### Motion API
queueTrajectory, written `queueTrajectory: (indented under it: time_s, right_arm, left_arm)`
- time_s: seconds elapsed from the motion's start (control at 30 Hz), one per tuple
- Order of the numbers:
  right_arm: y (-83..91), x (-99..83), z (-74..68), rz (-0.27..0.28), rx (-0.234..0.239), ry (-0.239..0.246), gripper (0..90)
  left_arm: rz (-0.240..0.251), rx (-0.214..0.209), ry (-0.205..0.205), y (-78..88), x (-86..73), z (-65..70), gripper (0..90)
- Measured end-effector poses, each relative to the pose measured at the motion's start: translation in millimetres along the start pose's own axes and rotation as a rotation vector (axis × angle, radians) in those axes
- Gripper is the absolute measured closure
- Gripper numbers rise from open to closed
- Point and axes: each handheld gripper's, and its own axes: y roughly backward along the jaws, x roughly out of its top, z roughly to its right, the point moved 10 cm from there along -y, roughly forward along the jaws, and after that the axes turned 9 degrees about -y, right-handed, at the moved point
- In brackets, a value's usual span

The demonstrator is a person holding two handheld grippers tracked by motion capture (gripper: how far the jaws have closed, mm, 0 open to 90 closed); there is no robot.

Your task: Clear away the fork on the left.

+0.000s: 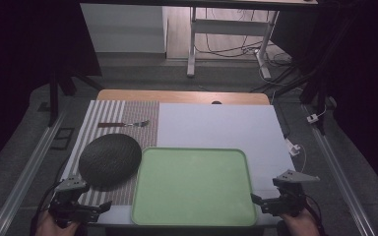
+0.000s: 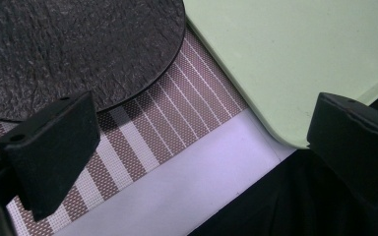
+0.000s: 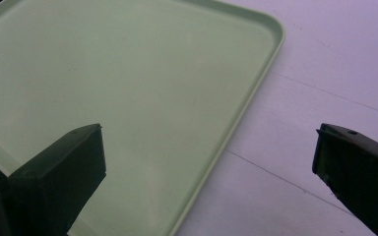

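Note:
A pale green tray [image 1: 236, 162] lies flat at the front middle of the table, with nothing on it. Left of it a dark round slate plate [image 1: 110, 159] rests on a striped placemat [image 1: 138, 129]. A fork [image 1: 124, 124] lies on the mat farther back. My left gripper [image 1: 98, 208] is held at the front left corner, open, above the mat's edge [image 2: 177, 118] between the plate [image 2: 69, 49] and the tray [image 2: 285, 59]. My right gripper [image 1: 261, 200] hovers open at the tray's front right corner [image 3: 261, 59].
A white sheet [image 1: 216, 125] covers the right part of the wooden table [image 1: 177, 96]. Metal rails run along both sides of the table. A white desk frame [image 1: 226, 29] and cables stand on the floor beyond it.

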Motion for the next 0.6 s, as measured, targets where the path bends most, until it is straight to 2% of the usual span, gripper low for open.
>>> queueTrajectory:
  time_s: [0.13, 0.3, 0.6]
  right_arm:
    - [-0.3, -1.0, -1.3, -0.008, 0.003, 0.003, 1.1]
    - [-0.2, -1.1, -1.2, -0.008, 0.005, 0.004, 1.1]
    - [0.1, -0.9, -0.9, -0.008, 0.014, -0.001, 1.1]
  left_arm:
    - [0.014, 0.003, 0.008, 1.4, 0.9, -1.2, 0.0]
    - [0.029, 0.049, -0.003, 2.5, 2.8, -4.7, 0.0]
    - [-0.004, 0.067, 0.013, -0.3, 0.7, -7.5, 0.0]
